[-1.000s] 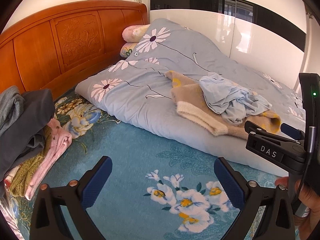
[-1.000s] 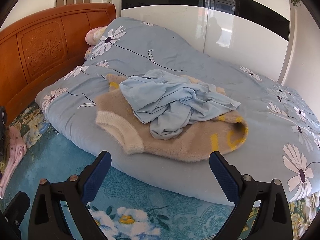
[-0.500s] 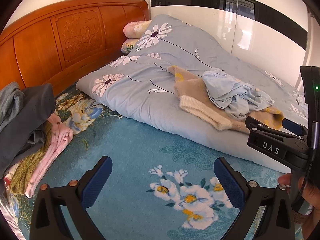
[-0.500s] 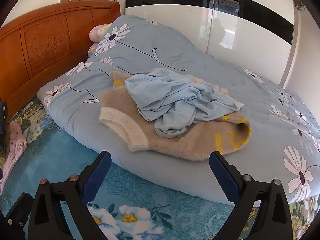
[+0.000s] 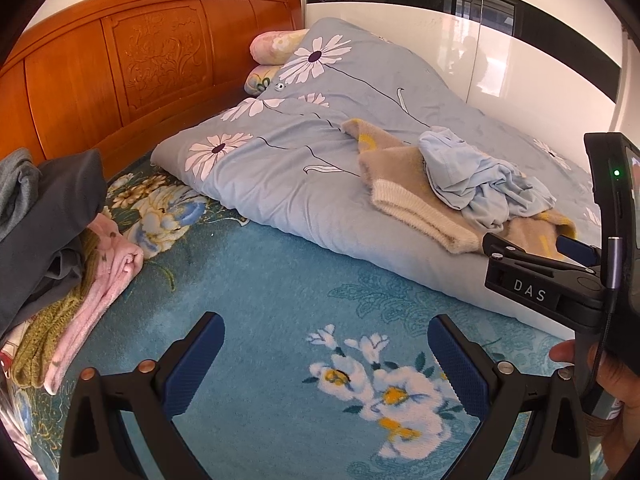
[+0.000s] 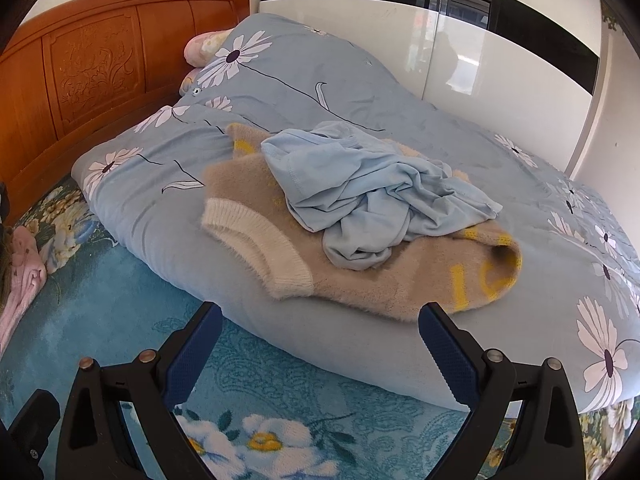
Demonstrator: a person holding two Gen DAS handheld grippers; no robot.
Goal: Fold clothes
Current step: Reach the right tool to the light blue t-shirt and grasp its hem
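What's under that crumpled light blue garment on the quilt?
The light blue garment lies on a beige fuzzy sweater, which rests on the daisy quilt. The sweater's middle is covered.

Readable text: we find one label; one set of marks stays unclear.

We read "DAS" in pale capitals on the black body of the right gripper (image 5: 576, 250), seen from the left wrist view at the right edge; on the sweater (image 6: 360, 276), in the right wrist view, we see large yellow marks near its right end, shaped like digits or letters, folded over so that we cannot make them out; the same sweater (image 5: 404, 188) in the left wrist view shows only yellow patches, too small to read.
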